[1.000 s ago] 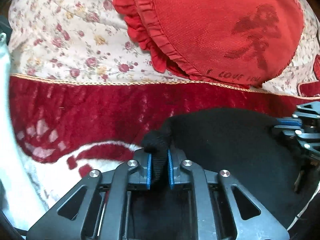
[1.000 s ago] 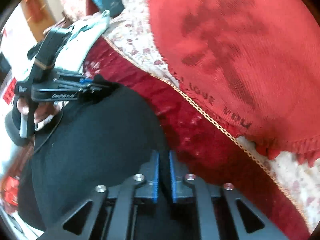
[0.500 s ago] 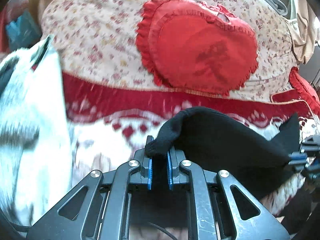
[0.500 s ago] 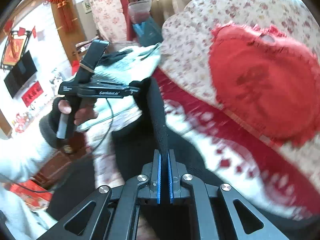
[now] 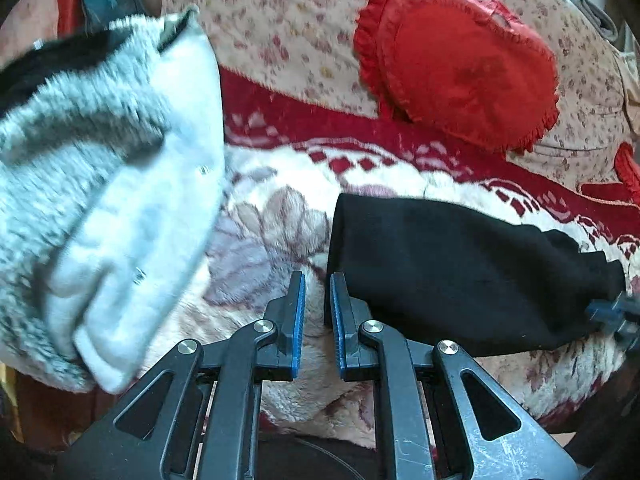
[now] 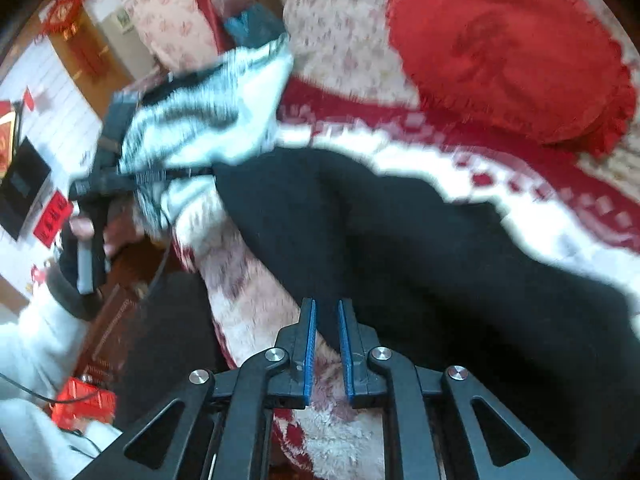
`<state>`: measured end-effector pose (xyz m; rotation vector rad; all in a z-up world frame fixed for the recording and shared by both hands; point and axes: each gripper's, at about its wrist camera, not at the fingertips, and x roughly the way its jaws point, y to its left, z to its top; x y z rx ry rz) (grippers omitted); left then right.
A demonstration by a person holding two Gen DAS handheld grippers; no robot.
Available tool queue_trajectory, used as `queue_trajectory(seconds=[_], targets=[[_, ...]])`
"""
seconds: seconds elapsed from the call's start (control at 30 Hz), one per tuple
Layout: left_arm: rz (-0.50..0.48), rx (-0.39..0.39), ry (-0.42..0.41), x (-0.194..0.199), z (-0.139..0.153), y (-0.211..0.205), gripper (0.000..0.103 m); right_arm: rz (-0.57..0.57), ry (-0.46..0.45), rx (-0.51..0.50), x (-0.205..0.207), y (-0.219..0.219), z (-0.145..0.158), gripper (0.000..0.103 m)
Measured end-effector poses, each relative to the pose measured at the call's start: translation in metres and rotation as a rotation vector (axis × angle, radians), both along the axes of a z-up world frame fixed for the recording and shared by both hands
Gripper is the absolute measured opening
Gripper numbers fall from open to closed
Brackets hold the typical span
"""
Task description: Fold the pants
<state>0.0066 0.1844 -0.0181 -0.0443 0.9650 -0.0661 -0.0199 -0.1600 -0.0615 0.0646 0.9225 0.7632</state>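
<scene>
Pants (image 5: 460,272) lie folded on blanket (image 5: 272,232), beside both grippers' parted fingers (image 5: 298,312).

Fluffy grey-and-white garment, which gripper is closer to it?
Left. The left gripper sits right beside the fluffy grey-and-white garment; the right gripper is farther off, across the black pants.

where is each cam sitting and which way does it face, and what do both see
Left wrist: rides the left claw, looking forward along its parted fingers over the floral blanket at the black pants just to their right; own fingers show.
Right wrist: rides the right claw, looking across the pants toward the room; own fingers, the left claw and the hand holding it show.
Shared: pants, blanket, heart cushion, grey furry garment.
</scene>
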Motion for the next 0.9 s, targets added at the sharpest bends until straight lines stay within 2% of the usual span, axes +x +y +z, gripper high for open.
queue_trajectory(seconds=[0.1,0.13,0.23,0.33,0.4,0.43,0.5,0.6,0.7,0.83,0.9], targets=[[-0.021,-0.002,-0.024,-0.001,0.008,-0.011,0.01,-0.101,-0.048,0.049,0.01,-0.027,0.024,0.016],[-0.034,-0.004,-0.027,0.0,0.008,-0.018,0.01,-0.151,-0.045,0.045,0.021,-0.034,0.027,0.022],[-0.071,-0.003,-0.022,0.006,0.005,-0.042,0.01,-0.225,0.016,-0.006,0.058,-0.041,0.019,0.023],[-0.101,0.0,0.002,0.013,-0.007,-0.068,0.01,-0.217,0.103,-0.016,0.089,-0.034,-0.001,0.023],[-0.112,-0.007,0.035,0.015,-0.017,-0.078,0.01,-0.215,0.143,-0.016,0.101,-0.029,-0.016,0.02],[-0.114,-0.007,0.054,0.016,-0.024,-0.082,0.01,-0.216,0.142,-0.025,0.102,-0.031,-0.019,0.01],[-0.111,0.011,0.085,0.014,-0.04,-0.087,0.01,-0.223,0.112,-0.033,0.1,-0.033,-0.017,0.008],[-0.11,0.006,0.061,0.008,-0.047,-0.086,0.012,-0.24,0.059,-0.031,0.095,-0.044,-0.007,0.008],[-0.096,-0.03,0.07,0.01,-0.046,-0.082,0.012,-0.252,0.099,-0.004,0.096,-0.052,-0.012,0.008],[-0.092,-0.025,0.07,0.011,-0.047,-0.084,0.012,-0.276,0.125,-0.011,0.099,-0.052,-0.017,0.028],[-0.091,-0.018,0.066,0.01,-0.047,-0.085,0.013,-0.267,0.147,-0.012,0.1,-0.05,-0.021,0.029]])
